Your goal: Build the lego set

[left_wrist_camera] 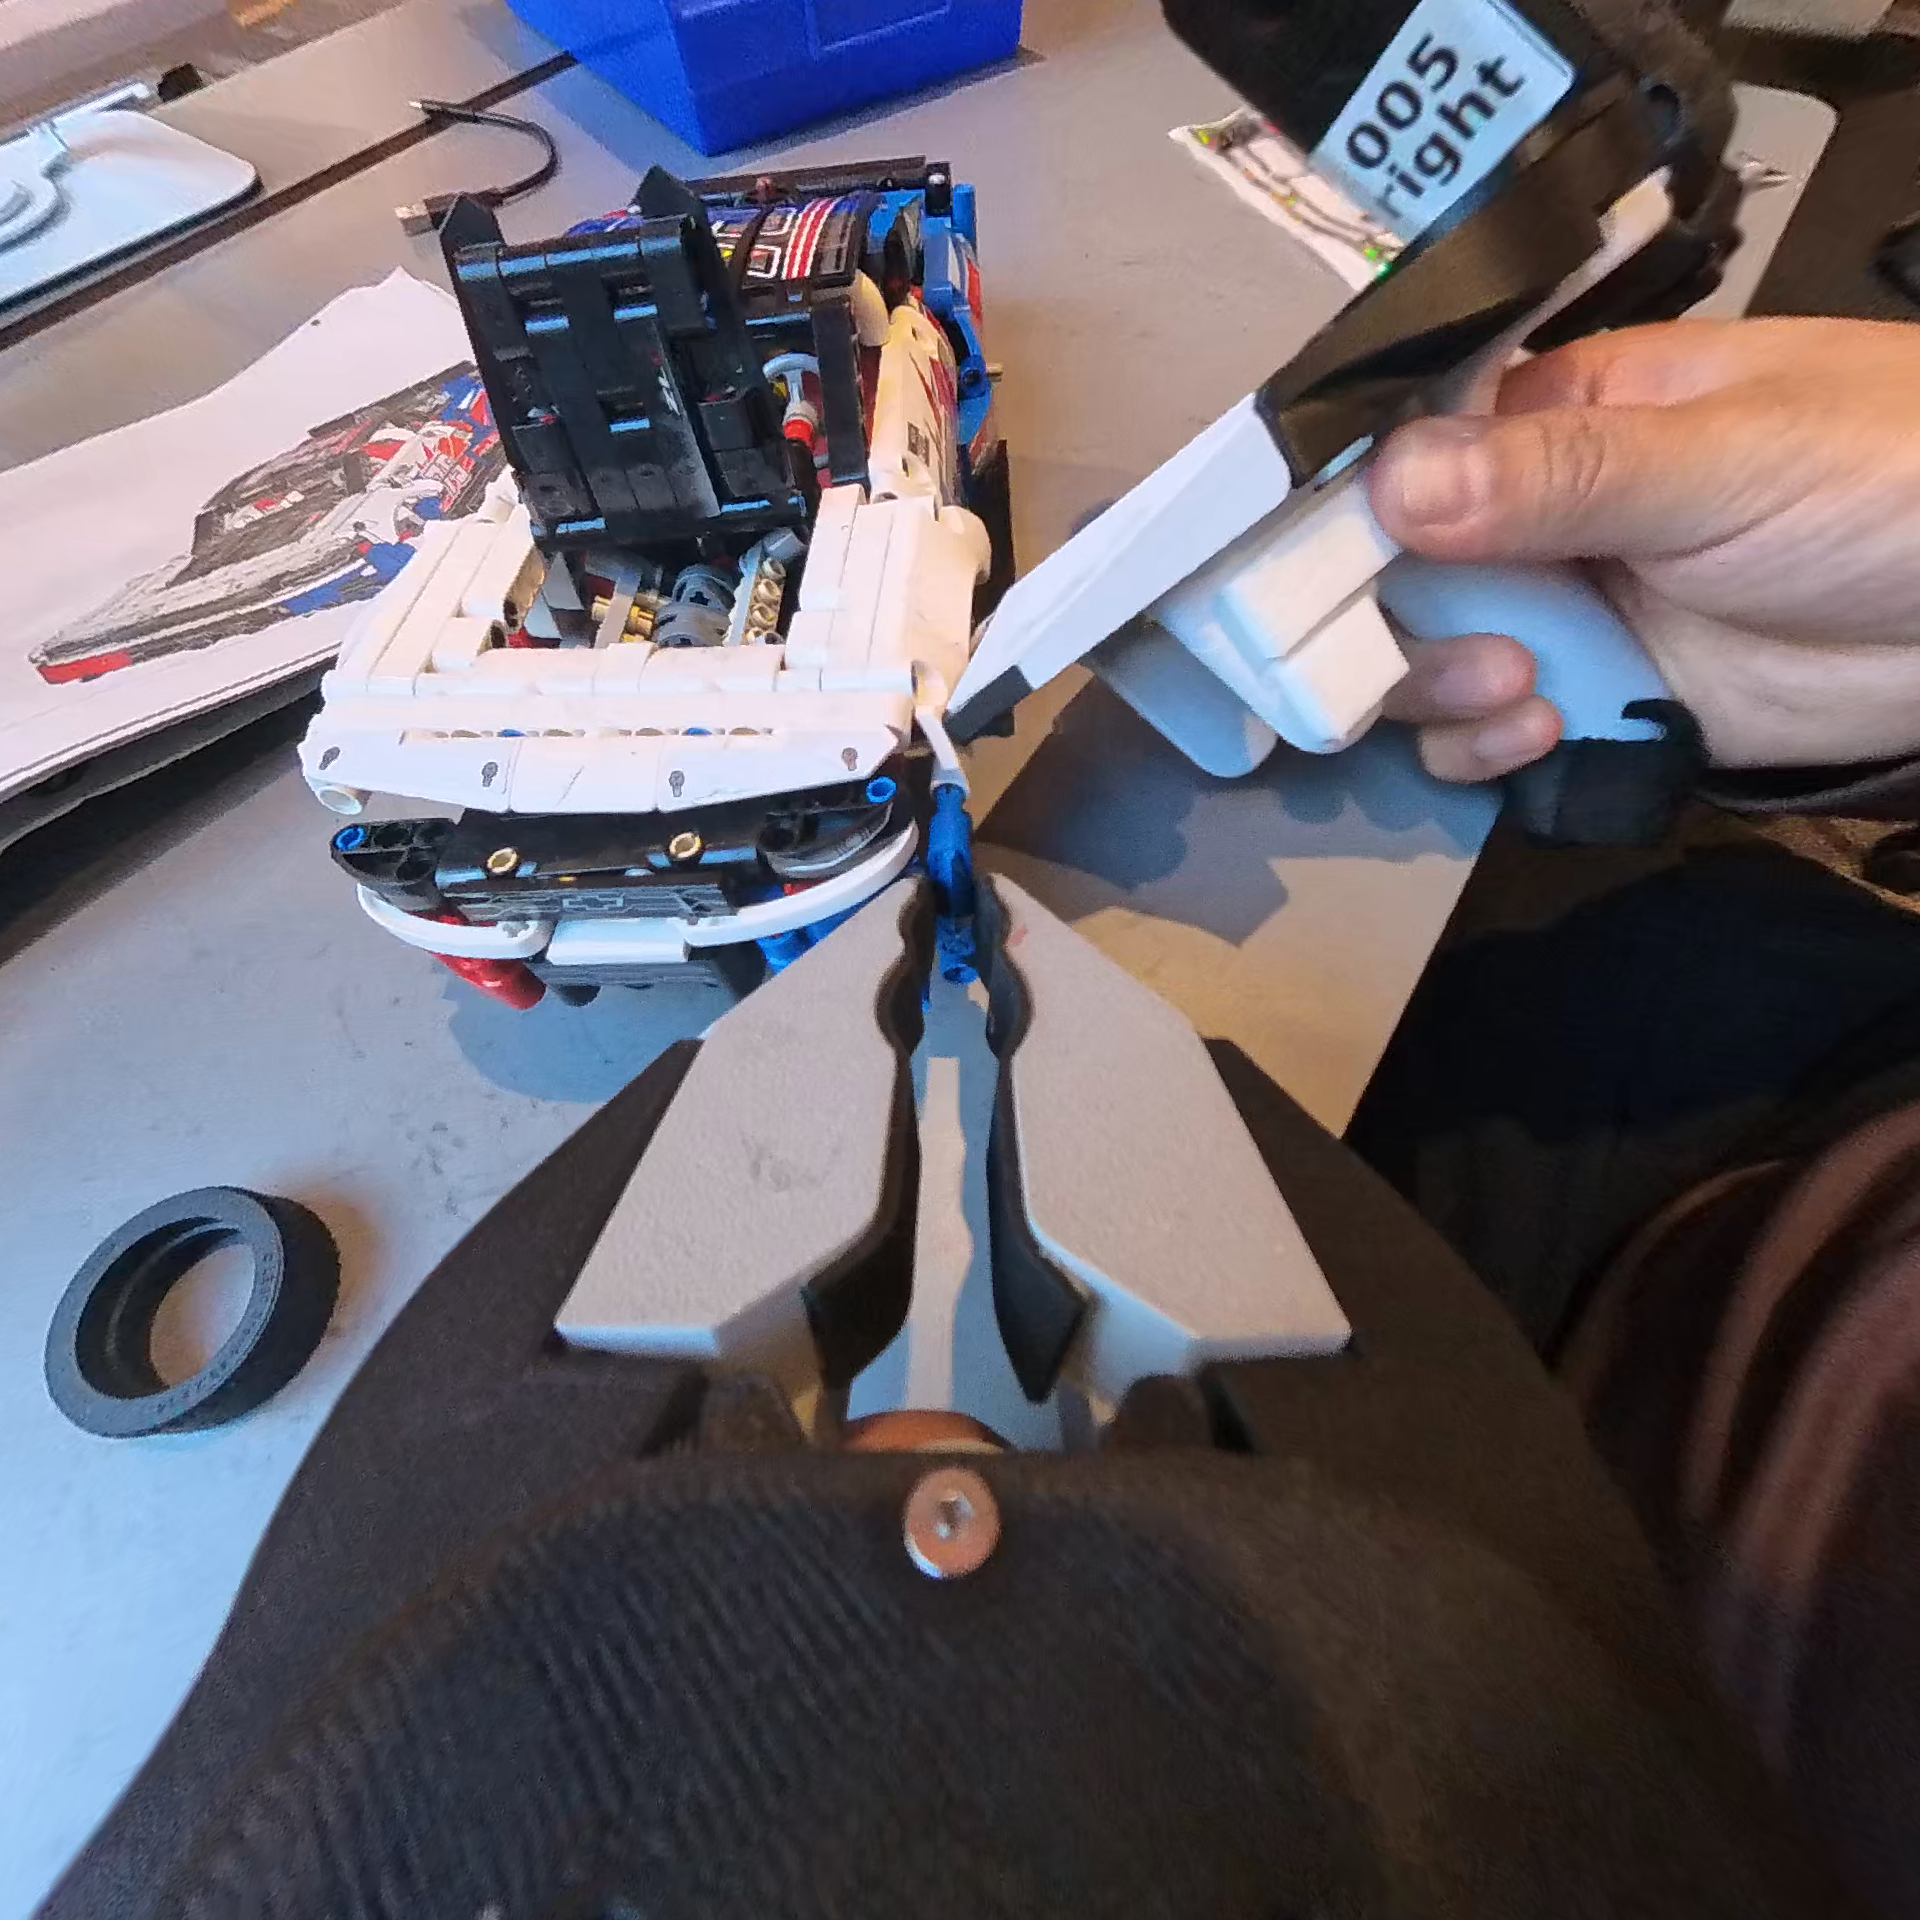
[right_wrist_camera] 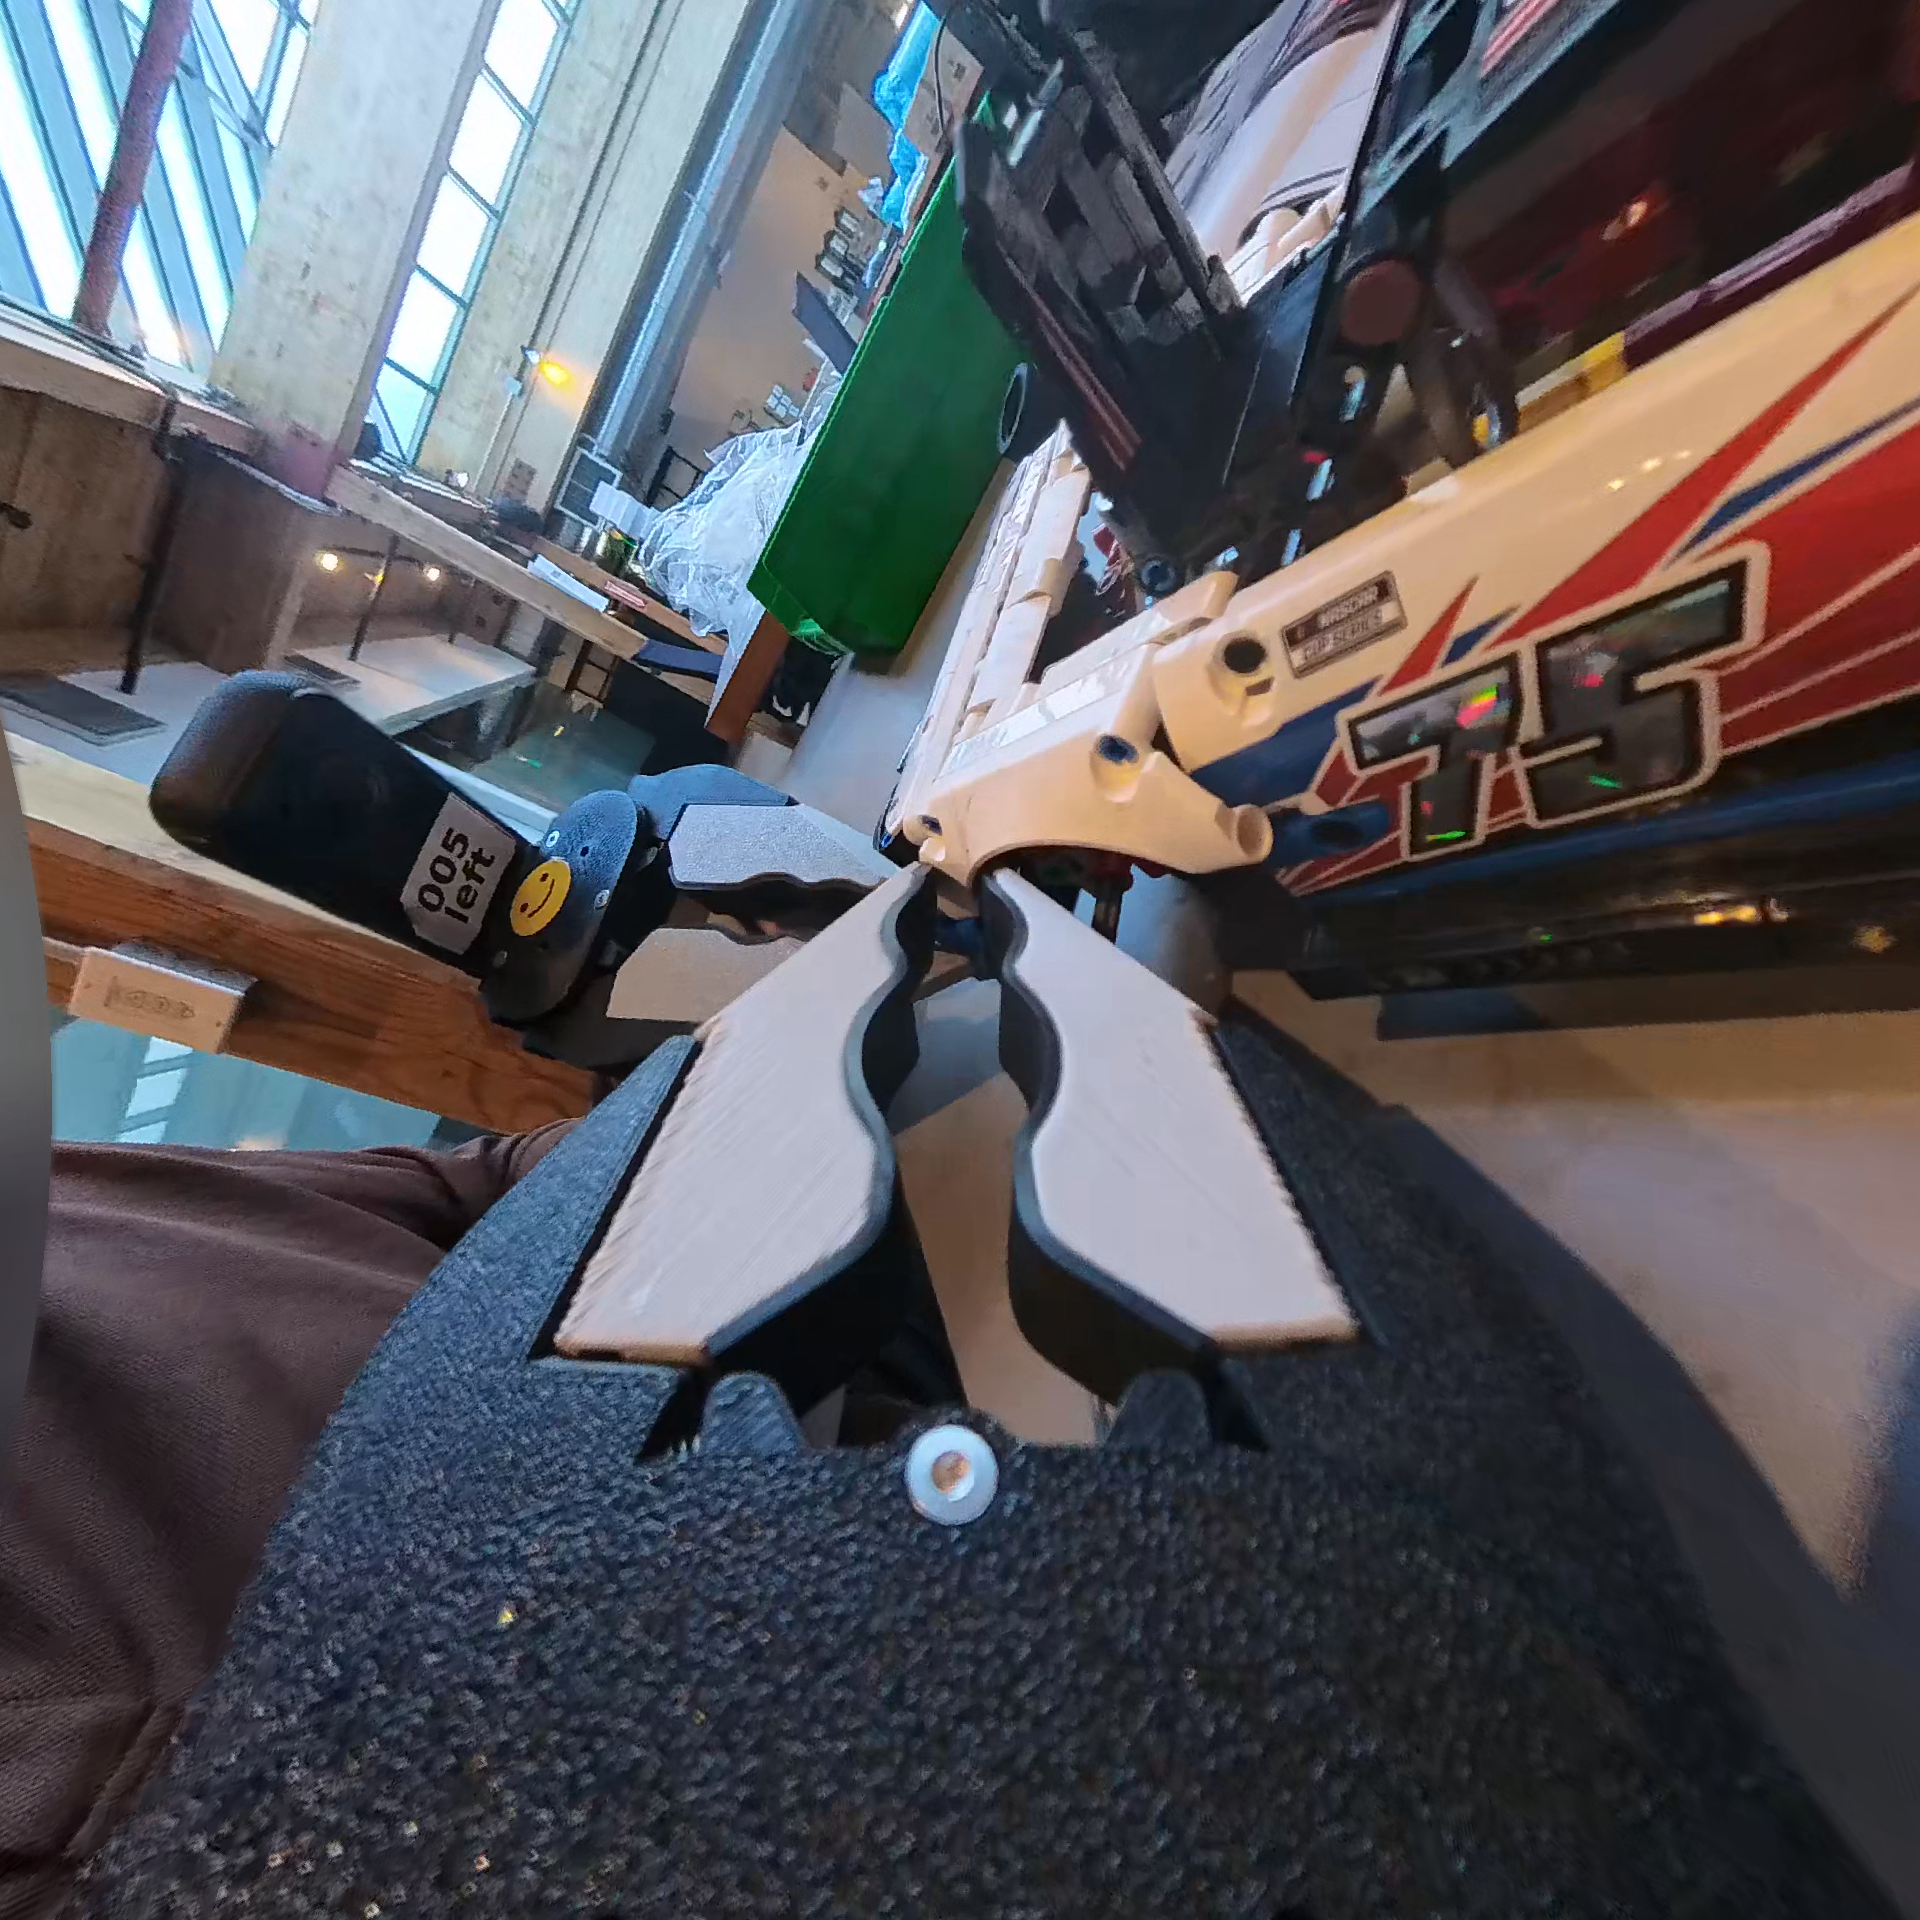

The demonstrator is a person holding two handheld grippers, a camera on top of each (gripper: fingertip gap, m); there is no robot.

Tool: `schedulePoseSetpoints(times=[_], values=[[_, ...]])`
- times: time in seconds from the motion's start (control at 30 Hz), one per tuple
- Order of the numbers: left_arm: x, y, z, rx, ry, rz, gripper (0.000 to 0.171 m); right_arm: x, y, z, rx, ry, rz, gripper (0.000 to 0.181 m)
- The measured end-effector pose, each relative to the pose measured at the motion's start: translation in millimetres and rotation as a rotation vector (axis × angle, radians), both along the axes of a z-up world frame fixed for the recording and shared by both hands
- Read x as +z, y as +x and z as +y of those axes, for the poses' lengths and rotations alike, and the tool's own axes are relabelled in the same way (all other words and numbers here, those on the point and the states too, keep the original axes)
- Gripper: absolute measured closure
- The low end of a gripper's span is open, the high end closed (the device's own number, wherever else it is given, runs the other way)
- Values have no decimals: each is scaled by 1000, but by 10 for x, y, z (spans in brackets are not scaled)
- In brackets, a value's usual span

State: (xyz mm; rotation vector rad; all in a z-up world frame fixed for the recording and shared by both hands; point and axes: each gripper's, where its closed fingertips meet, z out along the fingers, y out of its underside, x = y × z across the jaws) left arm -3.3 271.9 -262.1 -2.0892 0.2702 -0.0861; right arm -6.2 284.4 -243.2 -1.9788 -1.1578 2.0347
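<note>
A white, black, red and blue lego race car (left_wrist_camera: pixel 623 665) stands on the grey table with its front toward me; the right wrist view shows its side (right_wrist_camera: pixel 1455 675). My left gripper (left_wrist_camera: pixel 956 914) is shut on a blue lego part (left_wrist_camera: pixel 951 831) at the car's front right corner. A thin white pin (left_wrist_camera: pixel 940 743) joins that part to the white bodywork. My right gripper (left_wrist_camera: pixel 971 712) comes in from the upper right, held by a hand (left_wrist_camera: pixel 1714 520). Its tips (right_wrist_camera: pixel 951 881) stand a narrow gap apart and pinch at the white pin under the fender. The left gripper (right_wrist_camera: pixel 769 862) meets it there.
A loose black tyre (left_wrist_camera: pixel 187 1309) lies at the near left. A printed picture sheet of the car (left_wrist_camera: pixel 208 499) lies left of the car. A blue box (left_wrist_camera: pixel 769 52) stands behind it. The table edge (left_wrist_camera: pixel 1403 987) runs close on the right, by a person's lap. Left and right tips are no more than a few centimetres apart.
</note>
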Motion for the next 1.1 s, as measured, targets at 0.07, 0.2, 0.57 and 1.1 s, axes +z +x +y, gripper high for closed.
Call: schedulePoseSetpoints(times=[0.07,0.2,0.57,1.1], values=[[-12,-2,1,-12,-7,32,168,-8,3,-6,11,-19,-7,174],[-19,-12,3,-31,-34,65,168,-22,-1,-10,27,-43,-18,173],[-41,-56,-31,-113,-107,265,168,-38,-23,-44,80,118,-18,175],[55,-210,-357,79,21,121,171,-23,-65,-89,98,85,-26,175]])
